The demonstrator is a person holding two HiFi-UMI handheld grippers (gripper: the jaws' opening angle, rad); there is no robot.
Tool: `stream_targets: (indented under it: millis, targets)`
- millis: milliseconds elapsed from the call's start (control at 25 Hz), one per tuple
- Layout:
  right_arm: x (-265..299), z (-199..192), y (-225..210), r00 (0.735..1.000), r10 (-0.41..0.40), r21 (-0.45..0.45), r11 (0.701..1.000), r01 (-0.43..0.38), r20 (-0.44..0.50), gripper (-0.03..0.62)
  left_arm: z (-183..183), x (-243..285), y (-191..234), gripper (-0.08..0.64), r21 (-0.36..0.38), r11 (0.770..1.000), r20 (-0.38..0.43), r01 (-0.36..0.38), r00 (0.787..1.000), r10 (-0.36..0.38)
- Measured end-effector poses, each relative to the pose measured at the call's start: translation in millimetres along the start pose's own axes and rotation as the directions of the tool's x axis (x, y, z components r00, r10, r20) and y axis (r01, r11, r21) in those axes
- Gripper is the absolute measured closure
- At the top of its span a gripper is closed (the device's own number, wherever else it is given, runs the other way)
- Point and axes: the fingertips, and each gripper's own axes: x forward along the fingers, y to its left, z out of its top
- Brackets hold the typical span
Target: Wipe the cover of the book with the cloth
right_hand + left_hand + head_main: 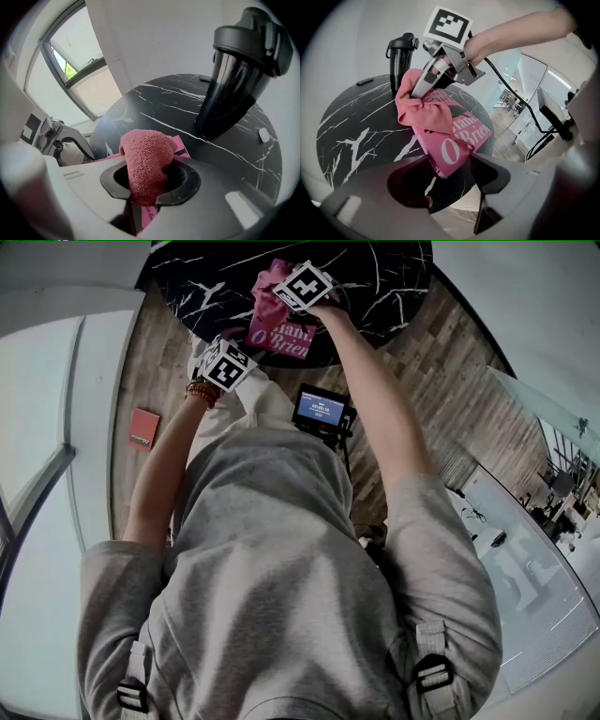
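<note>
While the right claw (143,190) pinches the cloth (145,159) onto the book (461,140), the left claw (447,171) clamps its near corner. The book lies at the tabletop (356,136) edge.

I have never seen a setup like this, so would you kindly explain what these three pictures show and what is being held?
There is no robot here: a person holds a two-jaw gripper in each hand. One picture comes from a camera on the person's head, looking down. The other two come from cameras riding on the grippers, looking along their jaws. On the round black marble table are a pink book and a black bottle. The right gripper is shut on a pink cloth, pressing it onto the book's cover. The left gripper grips the book's near corner, apparently steadying it.
</note>
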Motion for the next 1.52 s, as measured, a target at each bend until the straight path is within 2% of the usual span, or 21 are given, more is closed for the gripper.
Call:
stream_targets:
  millis: [440, 680, 880, 1520]
  targets:
    - [0, -2, 18, 0.999, 0.037, -0.027, 0.999, -0.037, 0.005, 0.476, 0, 1, 0, 0.299, 0.003, 1.000, -0.004, 0.007, 1.000, -0.007]
    - [-2, -15, 32, 0.998, 0.052, -0.048, 0.997, -0.054, -0.039, 0.476, -3, 1, -1, 0.299, -0.001, 1.000, -0.009, 0.009, 1.000, -0.009]
    - [0, -8, 41, 0.997, 0.072, -0.065, 0.995, -0.071, 0.014, 0.476, -4, 2, -1, 0.299, -0.004, 1.000, -0.014, 0.013, 1.000, -0.013]
    - [1, -19, 75, 0.993, 0.120, -0.100, 0.988, -0.121, -0.012, 0.476, -2, 1, 1, 0.299, 0.006, 1.000, -0.007, 0.006, 1.000, -0.006]
